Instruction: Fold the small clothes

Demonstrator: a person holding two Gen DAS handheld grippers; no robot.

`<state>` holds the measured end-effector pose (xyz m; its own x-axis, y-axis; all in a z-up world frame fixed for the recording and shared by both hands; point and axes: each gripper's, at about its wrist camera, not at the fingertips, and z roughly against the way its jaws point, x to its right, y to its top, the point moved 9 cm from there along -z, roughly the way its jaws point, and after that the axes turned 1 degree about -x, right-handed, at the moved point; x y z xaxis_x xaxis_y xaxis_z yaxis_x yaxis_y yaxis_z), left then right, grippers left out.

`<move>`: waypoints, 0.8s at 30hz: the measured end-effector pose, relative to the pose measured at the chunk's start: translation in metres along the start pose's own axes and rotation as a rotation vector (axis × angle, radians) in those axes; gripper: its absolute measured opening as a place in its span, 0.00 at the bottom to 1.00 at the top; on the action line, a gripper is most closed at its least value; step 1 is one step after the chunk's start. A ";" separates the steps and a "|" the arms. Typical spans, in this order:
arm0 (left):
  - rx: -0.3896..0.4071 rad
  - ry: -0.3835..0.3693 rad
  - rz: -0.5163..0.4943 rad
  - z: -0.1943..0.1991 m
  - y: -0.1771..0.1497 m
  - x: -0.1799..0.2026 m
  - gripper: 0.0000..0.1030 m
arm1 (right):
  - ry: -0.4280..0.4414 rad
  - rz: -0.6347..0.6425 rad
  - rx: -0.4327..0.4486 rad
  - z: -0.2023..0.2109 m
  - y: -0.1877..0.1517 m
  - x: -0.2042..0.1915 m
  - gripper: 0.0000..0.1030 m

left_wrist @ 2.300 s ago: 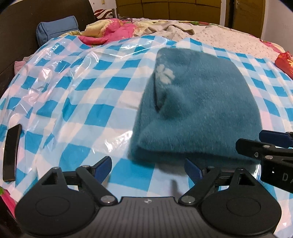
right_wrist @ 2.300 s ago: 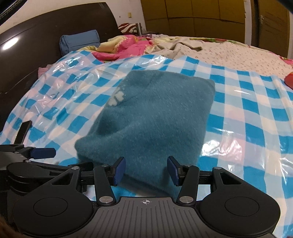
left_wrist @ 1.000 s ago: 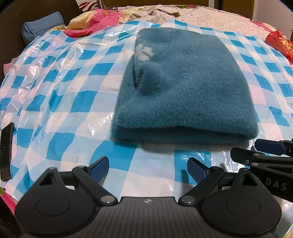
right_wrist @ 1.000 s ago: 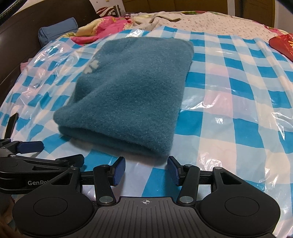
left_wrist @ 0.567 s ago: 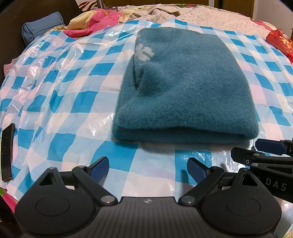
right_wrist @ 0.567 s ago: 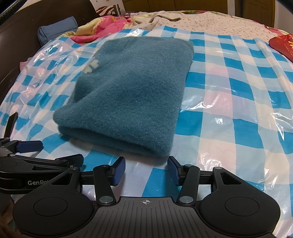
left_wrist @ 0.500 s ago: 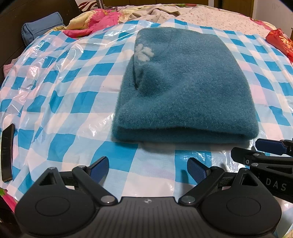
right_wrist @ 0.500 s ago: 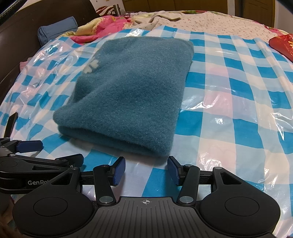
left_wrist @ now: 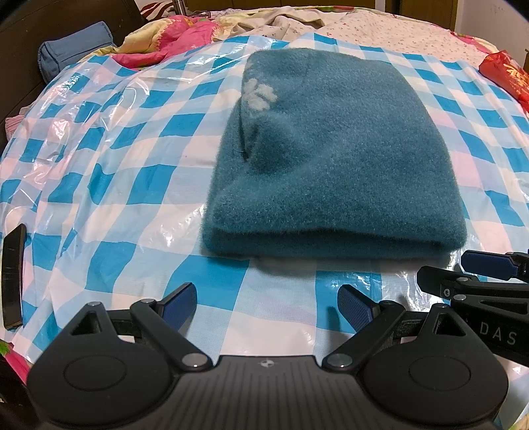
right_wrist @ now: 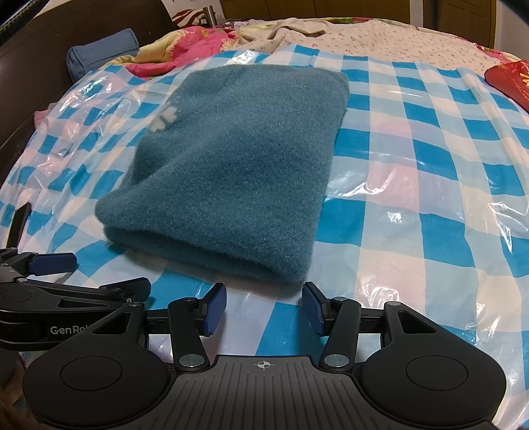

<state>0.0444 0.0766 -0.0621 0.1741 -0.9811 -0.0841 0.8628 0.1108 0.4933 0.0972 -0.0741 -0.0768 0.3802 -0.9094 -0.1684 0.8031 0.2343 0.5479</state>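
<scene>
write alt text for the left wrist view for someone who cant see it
A folded teal fleece garment lies on a blue-and-white checked plastic sheet over a bed. The open, empty left gripper sits just short of its near edge, the right gripper alongside.

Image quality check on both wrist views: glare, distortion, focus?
Left wrist: strong fisheye bending of the checks, glare on the plastic sheet, garment sharp. Right wrist: same warp, brighter glare right of the garment, dark vignetted corners.

Bed covered by blue-and-white checked plastic sheet [left_wrist: 109,185], glossy under warm indoor light, dark wooden headboard [right_wrist: 39,49] at left, blue bolster [left_wrist: 76,44], crumpled pink floral bedding [right_wrist: 185,44], wooden cabinets [right_wrist: 363,8] behind
</scene>
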 end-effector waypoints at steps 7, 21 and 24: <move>-0.002 -0.003 -0.002 0.000 -0.001 0.000 0.98 | -0.001 0.000 -0.002 0.000 -0.001 0.000 0.49; 0.001 0.000 -0.008 0.001 -0.001 -0.001 0.98 | -0.004 0.003 -0.002 0.000 -0.001 -0.001 0.49; 0.001 -0.001 -0.008 0.001 -0.001 -0.001 0.98 | -0.004 0.004 -0.001 0.001 -0.001 -0.001 0.49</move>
<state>0.0427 0.0772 -0.0616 0.1670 -0.9821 -0.0875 0.8636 0.1029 0.4936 0.0955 -0.0737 -0.0769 0.3813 -0.9100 -0.1630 0.8021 0.2379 0.5477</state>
